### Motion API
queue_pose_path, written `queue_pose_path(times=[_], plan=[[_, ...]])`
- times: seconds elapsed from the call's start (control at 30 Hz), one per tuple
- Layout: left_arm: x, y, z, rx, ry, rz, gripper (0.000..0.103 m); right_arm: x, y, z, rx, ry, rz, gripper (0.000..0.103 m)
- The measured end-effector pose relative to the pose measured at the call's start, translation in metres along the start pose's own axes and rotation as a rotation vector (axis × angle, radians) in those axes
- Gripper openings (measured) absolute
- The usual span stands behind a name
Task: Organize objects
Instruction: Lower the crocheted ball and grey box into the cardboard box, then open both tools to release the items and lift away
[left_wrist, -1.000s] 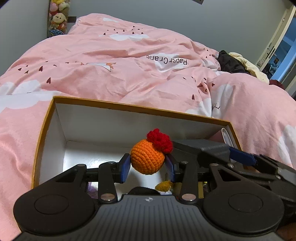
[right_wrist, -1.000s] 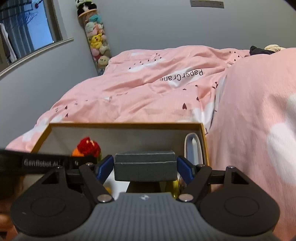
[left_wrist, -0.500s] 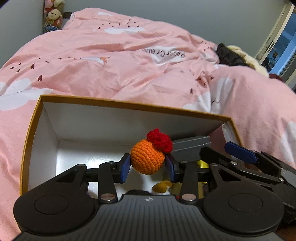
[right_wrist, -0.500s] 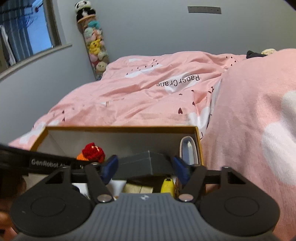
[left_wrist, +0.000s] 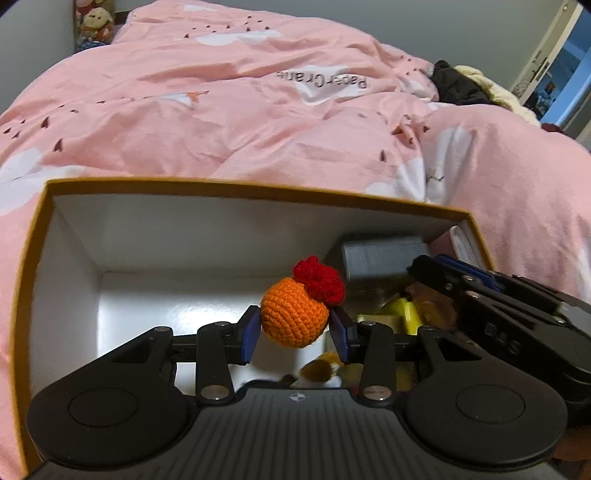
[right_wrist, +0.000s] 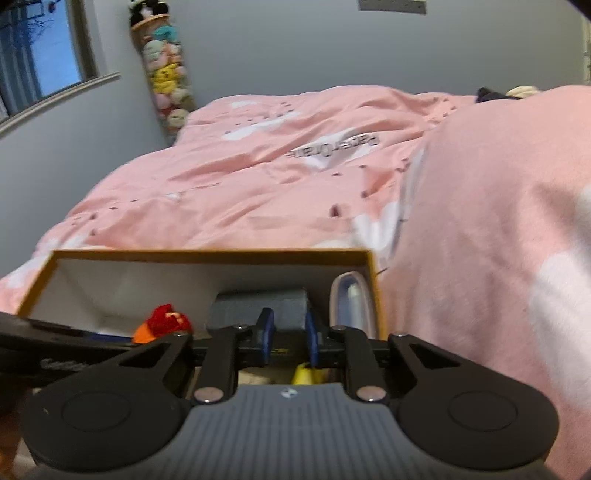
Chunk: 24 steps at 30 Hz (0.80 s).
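Left wrist view: my left gripper (left_wrist: 294, 334) holds the orange crocheted ball with a red knitted tuft (left_wrist: 295, 317), its jaws pressing on either side of it, above the open white cardboard box with a mustard-yellow rim (left_wrist: 236, 186) that sits on the bed with the pink printed duvet (left_wrist: 258, 110). The ball looks soft, round and tightly stitched, the tuft at its upper right; it hangs over the bare white floor in the box's middle and has not yet been set down. The box's right part is already filled: a grey rectangular box (left_wrist: 384, 253) against the far wall, a yellow plastic piece (left_wrist: 404, 314) and other small items nearer. Right wrist view: my right gripper (right_wrist: 287, 341) has narrow jaws, closing with nothing between them; the grey box lies beyond. I judge the sorting well advanced, with the ball left to place.
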<state>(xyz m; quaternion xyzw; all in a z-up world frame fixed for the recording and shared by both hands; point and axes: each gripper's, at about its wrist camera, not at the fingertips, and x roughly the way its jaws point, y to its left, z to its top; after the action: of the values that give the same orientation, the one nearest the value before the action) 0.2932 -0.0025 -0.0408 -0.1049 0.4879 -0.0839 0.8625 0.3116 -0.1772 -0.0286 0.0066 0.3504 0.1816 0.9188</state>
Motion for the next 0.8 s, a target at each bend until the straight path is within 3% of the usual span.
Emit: queue_pose_path(times=[0.1, 0.23, 0.47, 0.57, 0.8], plan=[[0.001, -0.004, 0.003, -0.007, -0.007, -0.035, 0.046, 0.0, -0.005, 0.001, 0.029, -0.006, 0.016, 0.019], [0.002, -0.005, 0.006, 0.0, -0.001, -0.025, 0.046, -0.005, -0.009, -0.001, 0.042, -0.028, 0.01, 0.021], [0.02, 0.001, 0.003, -0.024, 0.104, -0.029, 0.047, -0.012, -0.012, -0.005, 0.064, -0.065, 0.021, 0.021], [0.022, 0.001, 0.0, -0.038, 0.112, -0.045, 0.047, -0.014, -0.013, -0.007, 0.069, -0.072, 0.028, 0.022], [0.007, 0.003, -0.002, -0.061, 0.084, -0.039, 0.052, -0.021, -0.008, -0.008, 0.041, -0.081, 0.036, 0.037]])
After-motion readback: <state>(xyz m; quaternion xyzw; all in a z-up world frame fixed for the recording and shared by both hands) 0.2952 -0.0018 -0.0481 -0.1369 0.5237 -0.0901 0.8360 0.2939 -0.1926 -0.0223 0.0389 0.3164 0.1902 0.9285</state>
